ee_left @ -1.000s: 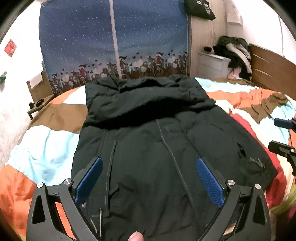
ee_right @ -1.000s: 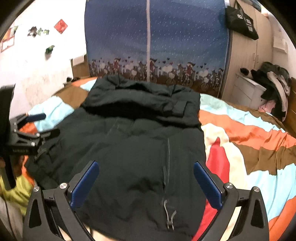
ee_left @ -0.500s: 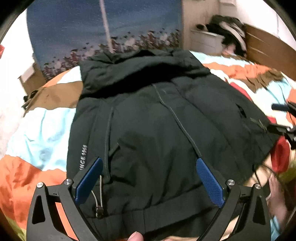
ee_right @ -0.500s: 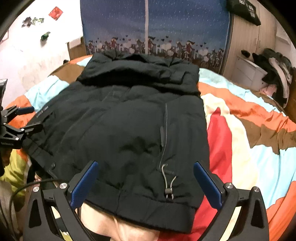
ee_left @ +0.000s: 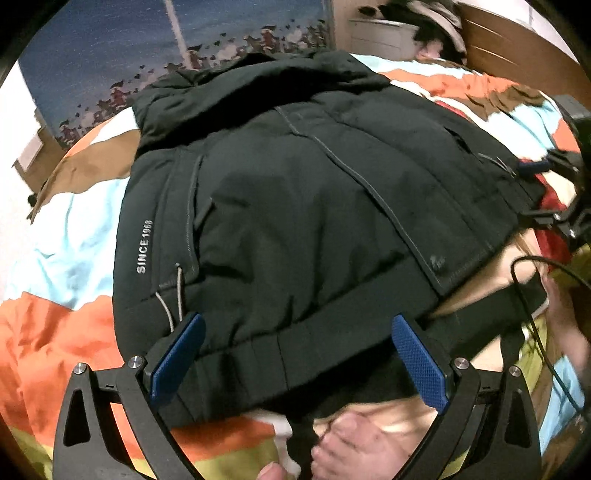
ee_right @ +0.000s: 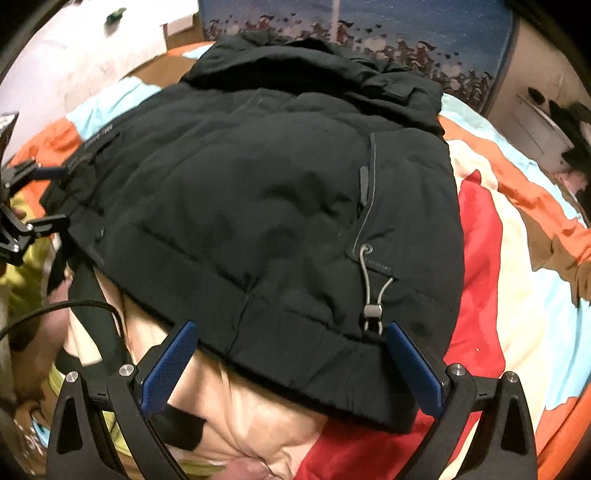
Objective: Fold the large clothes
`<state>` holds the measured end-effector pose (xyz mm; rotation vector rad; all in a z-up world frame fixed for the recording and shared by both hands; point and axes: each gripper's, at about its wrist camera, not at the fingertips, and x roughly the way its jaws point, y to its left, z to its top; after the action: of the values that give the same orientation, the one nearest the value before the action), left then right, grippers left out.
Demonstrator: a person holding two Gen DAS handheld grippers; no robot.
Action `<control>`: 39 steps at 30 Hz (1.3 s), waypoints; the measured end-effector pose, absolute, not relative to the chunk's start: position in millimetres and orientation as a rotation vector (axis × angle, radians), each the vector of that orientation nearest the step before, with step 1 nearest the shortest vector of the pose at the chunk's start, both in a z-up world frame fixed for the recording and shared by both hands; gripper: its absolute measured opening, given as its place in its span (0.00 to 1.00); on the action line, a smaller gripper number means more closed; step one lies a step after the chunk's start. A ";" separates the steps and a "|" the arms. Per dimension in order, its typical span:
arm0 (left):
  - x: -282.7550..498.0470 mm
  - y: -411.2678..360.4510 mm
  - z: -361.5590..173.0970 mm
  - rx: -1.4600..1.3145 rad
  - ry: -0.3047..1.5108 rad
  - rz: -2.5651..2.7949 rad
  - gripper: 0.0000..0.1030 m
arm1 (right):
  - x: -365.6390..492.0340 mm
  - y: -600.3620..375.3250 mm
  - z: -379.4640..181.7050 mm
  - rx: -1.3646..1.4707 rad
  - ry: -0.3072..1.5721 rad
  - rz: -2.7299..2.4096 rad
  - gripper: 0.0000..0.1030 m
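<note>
A large black hooded jacket (ee_left: 295, 192) lies flat on the striped bedspread (ee_left: 70, 240), hood far, hem near me; its left edge reads "SINCE 1968". My left gripper (ee_left: 295, 321) is open and straddles the hem's left half, with nothing pinched between its blue pads (ee_left: 177, 350). In the right wrist view the same jacket (ee_right: 258, 192) fills the middle. My right gripper (ee_right: 291, 326) stands open over the hem, beside a grey drawcord toggle (ee_right: 372, 310). Each gripper shows in the other's view, at the jacket's side edge: the right gripper (ee_left: 535, 190) and the left gripper (ee_right: 51, 195).
A person's hand (ee_left: 354, 443) and beige clothing sit below the hem, with a black cable (ee_left: 532, 295) looping at the right. A blue patterned curtain (ee_left: 110, 48) hangs behind the bed. A white dresser (ee_left: 380, 33) and a wooden headboard (ee_left: 517, 48) stand at the back right.
Both grippers have drawn back and down toward the near end of the jacket, so its hem now lies between their fingers. Both have stayed open.
</note>
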<state>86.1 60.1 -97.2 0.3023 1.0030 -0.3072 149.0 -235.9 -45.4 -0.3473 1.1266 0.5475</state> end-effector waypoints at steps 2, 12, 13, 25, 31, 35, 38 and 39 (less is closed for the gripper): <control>80.4 59.8 -102.0 0.330 1.013 -0.323 0.96 | 145.2 -234.9 -48.7 -0.368 1.134 0.555 1.00; 81.5 54.7 -126.5 0.373 1.067 -0.296 0.96 | 136.5 -224.7 -67.6 -0.548 1.118 0.551 1.00; 81.8 54.0 -127.8 0.387 1.063 -0.288 0.96 | 135.5 -223.2 -69.4 -0.567 1.110 0.549 1.00; 71.7 51.6 -145.6 0.545 0.996 -0.216 0.96 | 131.6 -223.4 -74.4 -0.646 1.059 0.513 1.00; 72.0 49.9 -150.2 0.579 0.985 -0.211 0.96 | 130.1 -221.9 -72.3 -0.651 1.027 0.481 0.96; 73.7 51.6 -148.5 0.584 0.971 -0.207 0.96 | 126.6 -220.6 -67.5 -0.633 1.005 0.501 0.83; 70.2 52.5 -144.0 0.597 0.937 -0.175 0.96 | 124.9 -217.8 -64.7 -0.635 0.988 0.510 0.61; 69.4 53.5 -141.7 0.602 0.924 -0.165 0.95 | 125.3 -217.4 -64.3 -0.634 0.985 0.507 0.59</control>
<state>69.4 53.5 -141.7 0.6016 0.9242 -0.1648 125.3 -217.4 -64.3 -0.6344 0.9847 0.5070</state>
